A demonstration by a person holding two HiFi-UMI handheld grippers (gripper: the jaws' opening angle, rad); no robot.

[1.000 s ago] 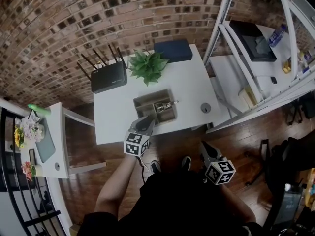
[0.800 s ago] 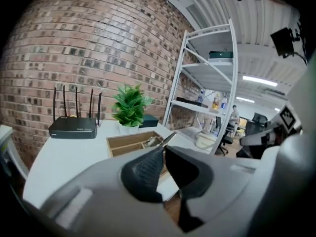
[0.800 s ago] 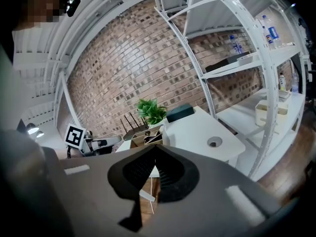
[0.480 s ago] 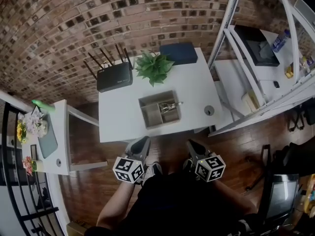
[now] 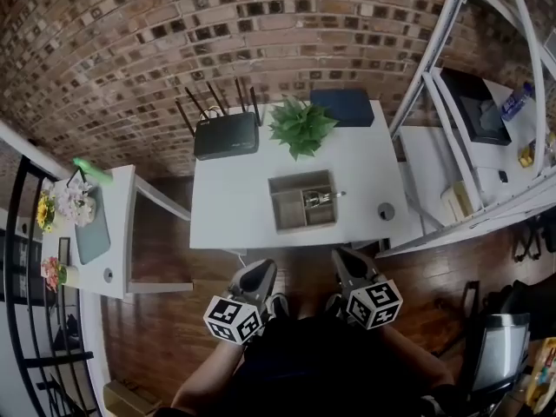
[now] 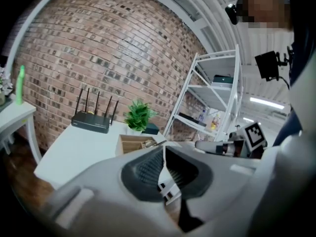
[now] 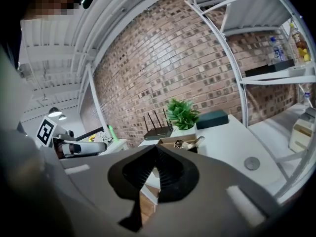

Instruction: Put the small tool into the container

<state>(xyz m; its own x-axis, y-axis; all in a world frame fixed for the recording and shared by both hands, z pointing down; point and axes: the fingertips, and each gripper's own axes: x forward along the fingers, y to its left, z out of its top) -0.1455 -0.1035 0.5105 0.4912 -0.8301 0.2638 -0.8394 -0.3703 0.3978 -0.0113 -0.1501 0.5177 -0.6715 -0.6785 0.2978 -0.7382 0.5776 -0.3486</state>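
Note:
The small metal tool [image 5: 318, 199] lies in the right compartment of the open box container [image 5: 282, 208] on the white table [image 5: 234, 207], one end poking over the right wall. Both grippers hang off the table's near edge, close to my body. My left gripper [image 5: 258, 273] is shut and empty, and its pads meet at the tip [image 6: 164, 150]. My right gripper [image 5: 344, 262] is shut and empty too [image 7: 155, 150]. Ahead of each gripper I see the container [image 6: 131, 143] [image 7: 170, 142] with the tool [image 6: 151, 143] [image 7: 190, 143] in it.
A black router [image 5: 226, 135], a potted plant [image 5: 301, 126] and a dark blue box [image 5: 348, 108] line the table's far edge. A round grey disc [image 5: 386, 211] sits at its right. A white shelf rack [image 5: 452, 102] stands right, a side table [image 5: 100, 233] left.
My left gripper has pulled back from the container to my body and its jaws have closed. The right gripper has shifted forward a little. The tool stays in the container.

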